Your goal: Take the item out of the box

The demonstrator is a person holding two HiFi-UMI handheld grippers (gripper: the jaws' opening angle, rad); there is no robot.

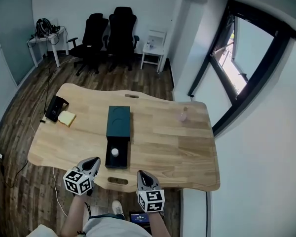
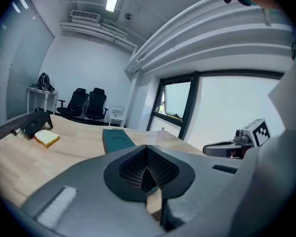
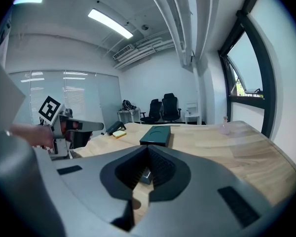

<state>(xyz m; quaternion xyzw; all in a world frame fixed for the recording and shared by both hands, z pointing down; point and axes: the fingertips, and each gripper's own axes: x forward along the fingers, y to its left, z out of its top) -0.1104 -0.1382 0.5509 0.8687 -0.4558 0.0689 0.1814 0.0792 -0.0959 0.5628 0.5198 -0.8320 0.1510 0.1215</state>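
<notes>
The dark green box (image 1: 118,118) lies on the wooden table (image 1: 177,142), its tray (image 1: 108,158) slid out toward me with a small white item (image 1: 115,152) inside. I hold the left gripper (image 1: 93,162) and right gripper (image 1: 143,176) either side of the tray's near end, clear of it, both with jaws pressed together on nothing.

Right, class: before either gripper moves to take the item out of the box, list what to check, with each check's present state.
1. Box open: ok; the cover lies beyond the tray.
2. Tray shows the white item: ok.
3. Nothing in the left gripper: ok, fingers shut.
4. Has the right gripper opened for grasping: not ok, fingers shut.
5. Item loose in its seat: cannot tell.
</notes>
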